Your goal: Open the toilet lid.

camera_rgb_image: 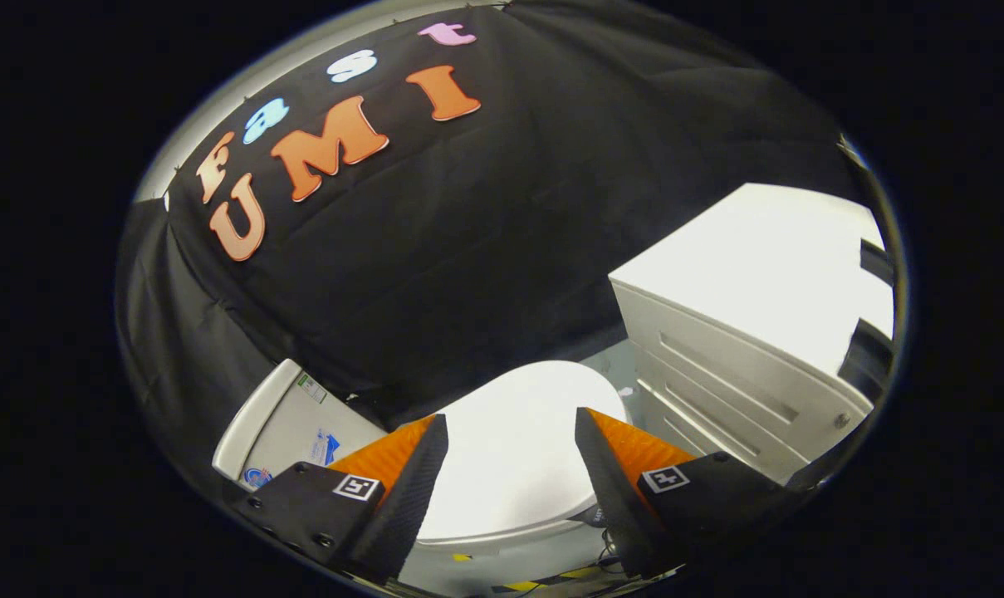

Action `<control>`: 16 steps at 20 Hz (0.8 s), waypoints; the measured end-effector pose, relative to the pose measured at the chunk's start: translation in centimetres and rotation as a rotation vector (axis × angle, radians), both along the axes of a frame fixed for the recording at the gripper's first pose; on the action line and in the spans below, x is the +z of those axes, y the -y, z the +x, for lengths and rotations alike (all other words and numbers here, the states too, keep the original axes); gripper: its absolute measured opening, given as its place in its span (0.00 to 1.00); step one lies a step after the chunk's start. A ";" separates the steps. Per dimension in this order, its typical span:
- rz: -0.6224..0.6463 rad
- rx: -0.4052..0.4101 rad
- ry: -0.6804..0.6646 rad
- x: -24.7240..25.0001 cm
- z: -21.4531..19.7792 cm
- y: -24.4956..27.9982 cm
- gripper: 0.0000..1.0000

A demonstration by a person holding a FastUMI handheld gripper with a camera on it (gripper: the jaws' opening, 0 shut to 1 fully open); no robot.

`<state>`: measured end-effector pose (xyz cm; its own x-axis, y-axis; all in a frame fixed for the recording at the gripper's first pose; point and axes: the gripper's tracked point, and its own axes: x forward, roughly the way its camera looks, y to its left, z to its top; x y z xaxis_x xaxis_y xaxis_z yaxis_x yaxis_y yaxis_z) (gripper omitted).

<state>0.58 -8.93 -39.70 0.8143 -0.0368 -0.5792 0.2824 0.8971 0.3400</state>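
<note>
the gripper [511,432] has its two fingers spread apart, holding nothing. one toilet lid [518,448], closed and flat, lies beyond and between them. one tank [281,428] stands left of the lid, one white cabinet [742,332] to its right.

White toilet lid [525,440], white cabinet [722,365] (plain, unpatterned), black cloth wall [502,232] behind.

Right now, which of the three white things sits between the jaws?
The closed toilet lid, the rounded white surface seen in the gap between the open gripper jaws. The tank lies off to one side, the drawer cabinet to the other.
</note>
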 end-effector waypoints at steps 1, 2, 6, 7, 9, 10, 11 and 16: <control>-0.006 -0.003 -0.026 -1.4 -0.6 0.4 0.99; -0.014 -0.002 -0.055 -2.6 -1.4 0.9 0.99; 0.027 -0.043 -0.147 -7.0 -3.7 2.3 0.99; 0.046 -0.056 -0.166 -8.2 -4.4 2.6 0.99; 0.078 -0.072 -0.213 -10.5 -5.8 3.1 0.99; 0.085 -0.080 -0.235 -11.6 -6.5 3.4 0.99; 0.099 -0.085 -0.261 -12.7 -7.2 3.5 0.99; 0.187 -0.121 -0.353 -17.3 -10.1 3.8 0.99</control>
<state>-9.50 -12.77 -57.02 0.5611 0.0124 -0.8277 0.5104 0.7820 0.3577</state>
